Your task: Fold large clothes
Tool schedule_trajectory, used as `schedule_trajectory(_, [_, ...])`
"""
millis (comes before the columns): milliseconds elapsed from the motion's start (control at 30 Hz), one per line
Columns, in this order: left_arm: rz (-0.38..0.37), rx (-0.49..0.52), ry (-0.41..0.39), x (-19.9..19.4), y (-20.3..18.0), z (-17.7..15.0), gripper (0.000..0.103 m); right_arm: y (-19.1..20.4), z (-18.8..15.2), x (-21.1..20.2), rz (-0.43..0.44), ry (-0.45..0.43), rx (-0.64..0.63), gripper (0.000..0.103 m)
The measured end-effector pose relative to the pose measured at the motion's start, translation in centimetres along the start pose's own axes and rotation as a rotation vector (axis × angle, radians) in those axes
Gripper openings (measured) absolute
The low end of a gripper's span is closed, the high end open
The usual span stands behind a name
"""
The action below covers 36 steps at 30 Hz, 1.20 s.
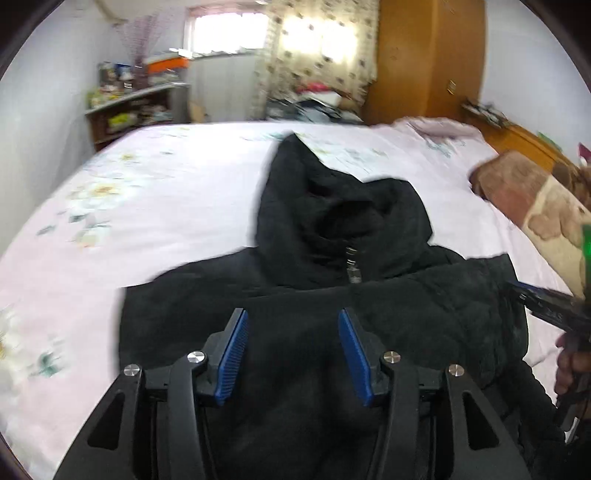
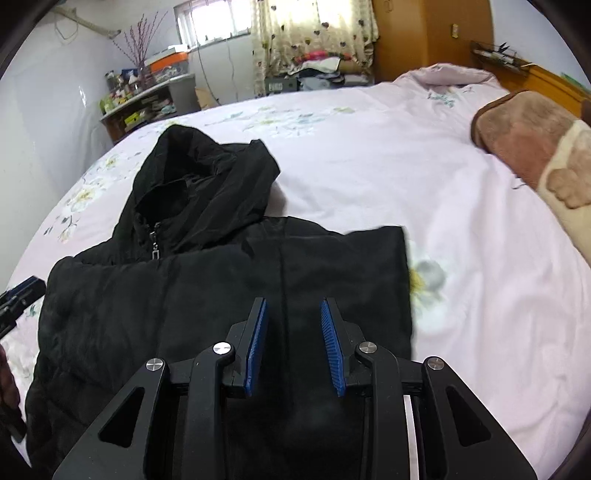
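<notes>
A big bed (image 2: 369, 166) fills the room, with a pale pink sheet (image 2: 351, 192) that has soft flowers printed on it. At the far right of the bed lies a brown and cream blanket (image 2: 532, 144). Behind the bed, on the far left, a shelf (image 2: 147, 99) holds lots of small things and an orange box (image 2: 168, 61). Thin purple twigs (image 2: 138, 40) stand up there. A bright window (image 2: 218, 20) and a curtain (image 2: 314, 33) with little hearts are at the back, beside a wooden wardrobe (image 2: 424, 37).

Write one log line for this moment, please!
stage: folding | black hooded jacket: flat on bed | left gripper: open above jacket | right gripper: open above jacket
</notes>
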<state>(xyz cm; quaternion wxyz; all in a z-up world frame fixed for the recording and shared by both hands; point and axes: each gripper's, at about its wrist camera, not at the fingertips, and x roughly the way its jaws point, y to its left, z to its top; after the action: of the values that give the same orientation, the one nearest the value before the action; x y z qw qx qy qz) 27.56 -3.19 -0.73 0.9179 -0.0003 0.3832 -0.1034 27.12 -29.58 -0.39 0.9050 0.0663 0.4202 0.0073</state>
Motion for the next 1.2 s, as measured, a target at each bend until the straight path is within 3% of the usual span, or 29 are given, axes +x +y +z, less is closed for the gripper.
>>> schedule_trajectory(100, [0.045,0.049,0.081,4.7,-0.7,-0.9,0.053,0.5,0.5,2.4,-0.028,0.032,-0.011,0.030])
schedule_trajectory(200, [0.060,0.093,0.079,6.5,-0.8,-2.0,0.053,0.1,0.0,4.7,-0.028,0.081,-0.021,0.030])
schedule_trajectory(367, [0.048,0.081,0.077,7.3,-0.7,-2.3,0.053,0.1,-0.9,7.0,-0.049,0.110,-0.022,0.030])
schedule_trajectory(533, [0.046,0.088,0.080,5.1,-0.8,-1.1,0.050,0.5,0.1,4.7,-0.066,0.097,-0.022,0.030])
schedule_trajectory(733, [-0.028,0.087,-0.024,-1.2,-0.6,-1.9,0.048,2.1,-1.5,-2.6,0.033,-0.023,-0.036,0.030])
schedule_trajectory(867, [0.013,0.061,0.086,1.7,0.3,-4.5,0.048,3.3,-3.7,-1.3,0.038,0.042,-0.063,0.030])
schedule_trajectory(1200, [0.017,0.047,0.105,3.1,0.5,-5.4,0.050,3.8,-4.7,2.4,0.002,0.113,-0.087,0.030])
